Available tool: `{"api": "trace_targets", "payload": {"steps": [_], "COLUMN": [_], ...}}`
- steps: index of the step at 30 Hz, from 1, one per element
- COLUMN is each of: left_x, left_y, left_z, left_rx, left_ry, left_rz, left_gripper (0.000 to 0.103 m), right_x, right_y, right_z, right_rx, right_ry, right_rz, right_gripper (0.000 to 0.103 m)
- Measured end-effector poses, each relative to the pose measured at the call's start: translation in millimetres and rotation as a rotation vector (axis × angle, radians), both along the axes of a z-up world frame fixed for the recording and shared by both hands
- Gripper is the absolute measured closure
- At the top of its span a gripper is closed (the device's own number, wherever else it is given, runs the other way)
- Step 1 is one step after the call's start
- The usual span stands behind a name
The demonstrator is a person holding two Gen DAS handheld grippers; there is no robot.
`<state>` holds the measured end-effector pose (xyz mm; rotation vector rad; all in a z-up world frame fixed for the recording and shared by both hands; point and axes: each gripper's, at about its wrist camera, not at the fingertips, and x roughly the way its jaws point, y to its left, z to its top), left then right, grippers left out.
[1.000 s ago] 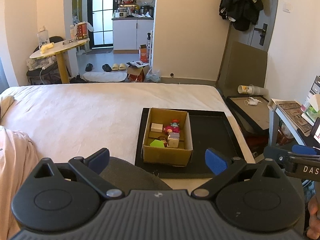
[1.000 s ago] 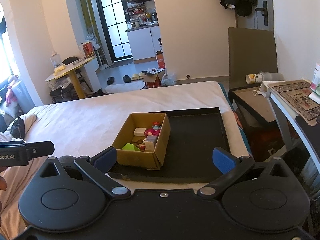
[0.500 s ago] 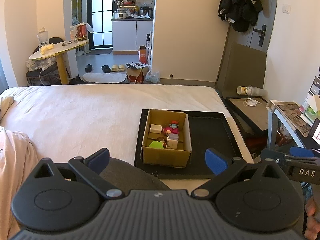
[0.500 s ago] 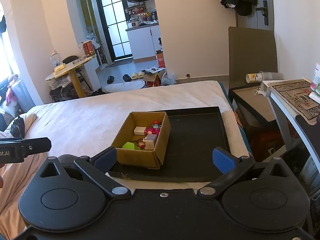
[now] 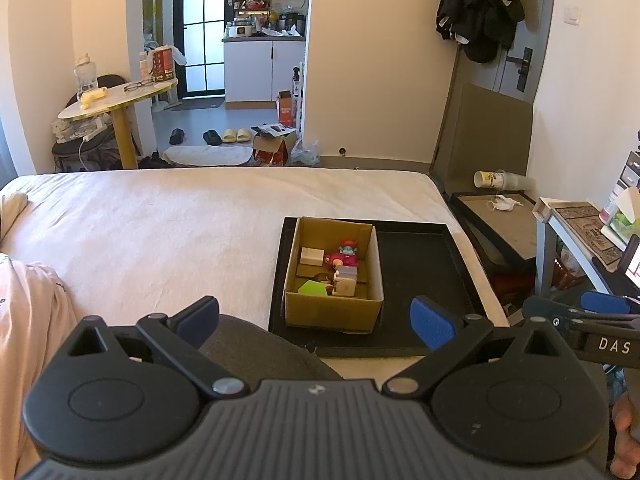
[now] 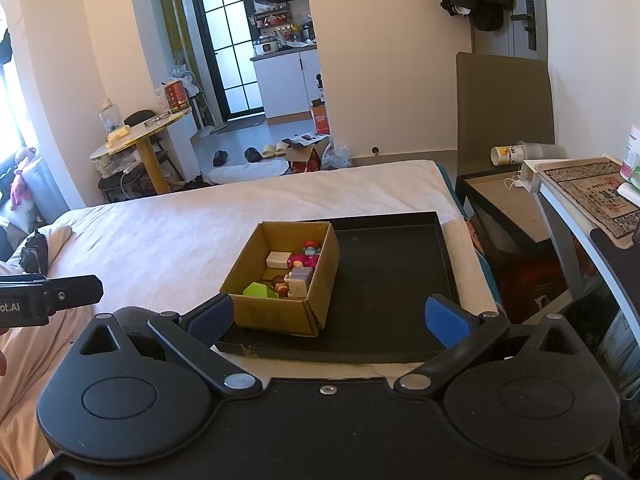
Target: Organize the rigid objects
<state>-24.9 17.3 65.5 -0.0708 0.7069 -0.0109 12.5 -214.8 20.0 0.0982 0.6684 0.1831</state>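
Both hand-held grippers, left [image 5: 314,316] and right [image 6: 328,316], gape wide and empty. The box [image 6: 280,280] of toys sits on the tray [image 6: 392,280], straight ahead; the right lies nearer.

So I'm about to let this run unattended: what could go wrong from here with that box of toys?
The cardboard box sits on a black tray laid on a soft bed, so pressing down may tip or slide it. The toys, like the green block and red figure, lie packed together; open fingers might grab two. The tray lies near the bed's edge, so dropped pieces could fall off.
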Motion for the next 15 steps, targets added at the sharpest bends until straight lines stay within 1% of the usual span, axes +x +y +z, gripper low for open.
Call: {"api": "trace_targets", "payload": {"steps": [8,15], "left_x": [-0.8,2.6], "left_y": [-0.8,0.0], "left_z": [-1.2,-5.7], "left_rx": [-0.002,0.000], "left_ry": [-0.009,0.003], "left_rz": [-0.008,-0.015], "left_gripper": [0.002,0.002], "right_x": [-1.9,2.7], "right_y": [0.0,4.2], "right_z": [-0.4,-3.9], "right_rx": [-0.006,-0.016], "right_ry": [-0.009,-0.001], "right_rz": [0.000,0.006], "right_gripper": [0.000,0.000]}}
